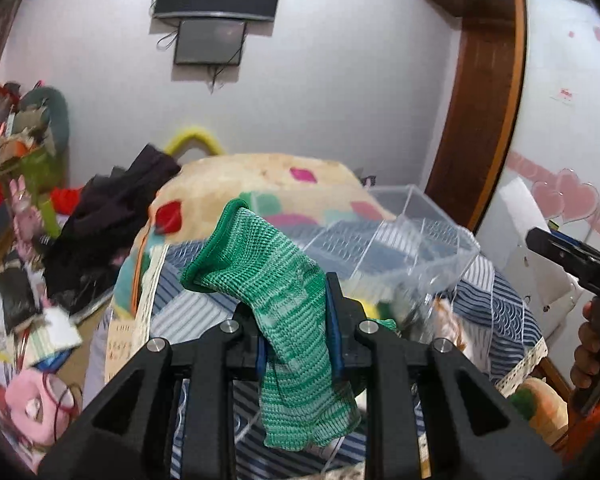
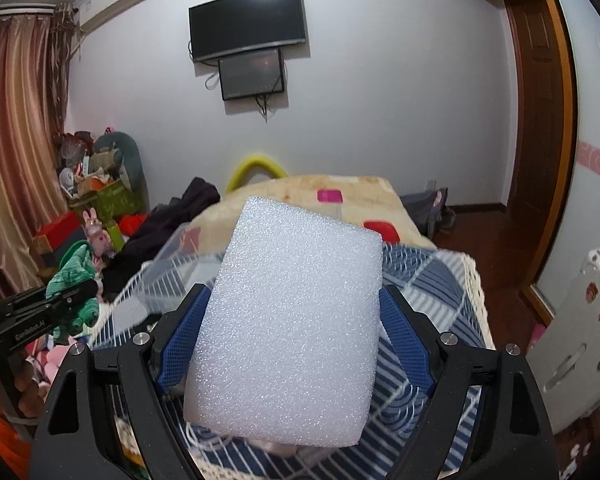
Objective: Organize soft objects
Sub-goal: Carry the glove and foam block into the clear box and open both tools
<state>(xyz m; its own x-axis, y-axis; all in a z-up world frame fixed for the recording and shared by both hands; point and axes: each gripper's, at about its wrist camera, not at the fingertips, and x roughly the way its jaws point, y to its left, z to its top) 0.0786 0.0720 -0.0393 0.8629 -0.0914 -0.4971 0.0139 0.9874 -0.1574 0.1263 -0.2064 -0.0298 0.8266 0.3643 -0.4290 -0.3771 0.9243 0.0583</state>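
While the left gripper (image 1: 296, 320) pinches a green knitted glove (image 1: 284, 320) tight between its fingers, the right gripper (image 2: 292, 328) clamps a white foam block (image 2: 288, 320). Both hang above the striped cloth (image 2: 432, 280); farther off sits a clear plastic box (image 1: 396, 232).

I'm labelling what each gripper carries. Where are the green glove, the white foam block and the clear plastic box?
green glove (image 1: 288, 300): left wrist view, knitted middle between the fingers.
white foam block (image 2: 292, 316): right wrist view, centre of its broad face.
clear plastic box (image 1: 420, 236): left wrist view, its transparent wall.
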